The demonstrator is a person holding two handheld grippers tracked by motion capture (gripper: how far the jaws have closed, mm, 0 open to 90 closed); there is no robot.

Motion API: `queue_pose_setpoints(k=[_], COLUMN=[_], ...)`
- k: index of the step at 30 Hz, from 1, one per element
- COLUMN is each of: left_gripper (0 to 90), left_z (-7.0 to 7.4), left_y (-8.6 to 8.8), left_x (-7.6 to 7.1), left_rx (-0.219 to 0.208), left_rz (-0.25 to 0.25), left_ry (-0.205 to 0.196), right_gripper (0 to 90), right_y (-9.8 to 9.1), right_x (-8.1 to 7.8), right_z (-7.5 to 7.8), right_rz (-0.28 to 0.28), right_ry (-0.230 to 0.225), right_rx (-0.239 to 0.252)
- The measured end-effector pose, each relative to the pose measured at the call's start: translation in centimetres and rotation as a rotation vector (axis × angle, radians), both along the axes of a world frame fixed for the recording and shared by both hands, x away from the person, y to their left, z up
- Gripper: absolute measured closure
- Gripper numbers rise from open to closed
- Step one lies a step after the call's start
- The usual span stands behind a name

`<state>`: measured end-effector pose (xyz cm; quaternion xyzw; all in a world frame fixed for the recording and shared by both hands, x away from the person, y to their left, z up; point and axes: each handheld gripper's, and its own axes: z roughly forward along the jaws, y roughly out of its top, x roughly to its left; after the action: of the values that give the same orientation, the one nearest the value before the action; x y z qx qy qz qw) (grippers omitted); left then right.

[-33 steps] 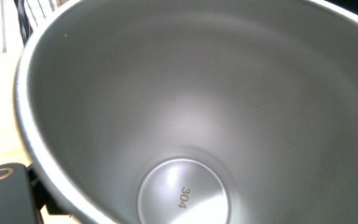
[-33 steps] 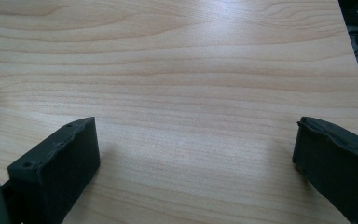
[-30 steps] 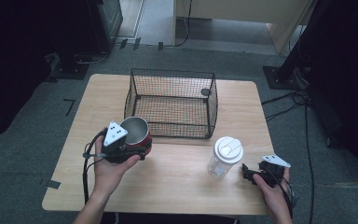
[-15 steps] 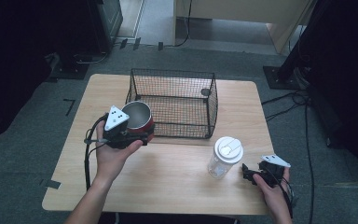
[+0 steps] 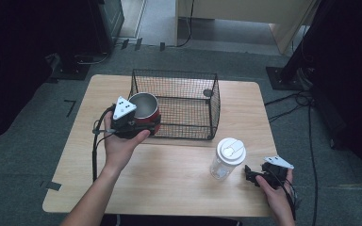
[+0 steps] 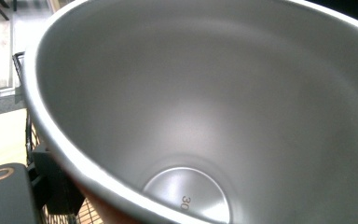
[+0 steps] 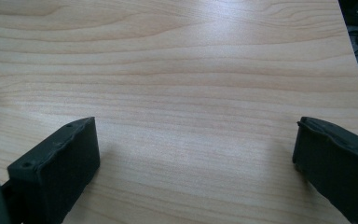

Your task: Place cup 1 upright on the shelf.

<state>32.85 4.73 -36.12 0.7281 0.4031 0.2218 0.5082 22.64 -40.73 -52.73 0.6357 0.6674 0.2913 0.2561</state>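
In the high view, a red cup with a steel inside was seen left of the frame's centre, held by the left gripper against the near left corner of a black wire basket. The cup was carried upright, its open mouth turned upward, just outside the basket's left wall; whether it touched the wire could not be told. The gripper's grey three-cornered plate was seen at the cup's left side, and the left hand was wrapped around the gripper body from below. In the left gripper view the cup's polished inside was seen very close, with its round bottom low in the frame, a strip of the red outer wall at the lower left and the basket's wire behind it. The left jaws were closed on the cup.

At the lower right of the high view, the right gripper was rested low over the wooden table, held by the right hand. In the right gripper view its two black jaws were seen spread wide apart, with bare wood between them. A clear bottle with a white lid was stood just left of that gripper. A small dark round object was seen at the basket's far right.
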Motion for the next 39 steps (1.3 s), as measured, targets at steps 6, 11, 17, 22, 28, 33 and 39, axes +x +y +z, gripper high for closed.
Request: queue_pose_setpoints(k=[6, 11, 17, 22, 28, 33, 39], left_gripper=[6.9, 7.0, 7.0, 7.0, 7.0, 7.0, 7.0], left_z=[-0.1, -0.2, -0.2, -0.8, -2.1, -3.0, -4.2], left_y=[-0.6, -1.3, -1.7, -1.9, -2.4, -3.0, -3.3], left_x=[1.4, 2.7, 4.2, 5.4, 7.2, 8.3, 9.3], left_rx=[-0.015, -0.007, -0.01, -0.012, 0.0, 0.009, 0.039], left_rz=[0.015, 0.025, 0.052, 0.077, 0.113, 0.129, 0.146], left_ry=[-0.011, -0.015, -0.029, -0.033, -0.006, 0.006, 0.037], right_gripper=[0.4, 0.4, 0.5, 0.5, 0.5, 0.5, 0.5], right_y=[0.0, 0.0, 0.0, 0.0, 0.1, 0.1, 0.1], right_x=[0.0, 0.0, 0.0, 0.0, 0.1, 0.1, 0.0], right_z=[0.0, 0.0, 0.0, 0.0, 0.0, 0.0, 0.0], right_rz=[0.001, 0.0, 0.006, 0.014, 0.022, 0.023, 0.024], right_ry=[0.0, 0.0, 0.0, -0.001, 0.0, 0.0, -0.001], right_rx=[0.0, 0.0, 0.0, 0.0, -0.001, 0.0, 0.0])
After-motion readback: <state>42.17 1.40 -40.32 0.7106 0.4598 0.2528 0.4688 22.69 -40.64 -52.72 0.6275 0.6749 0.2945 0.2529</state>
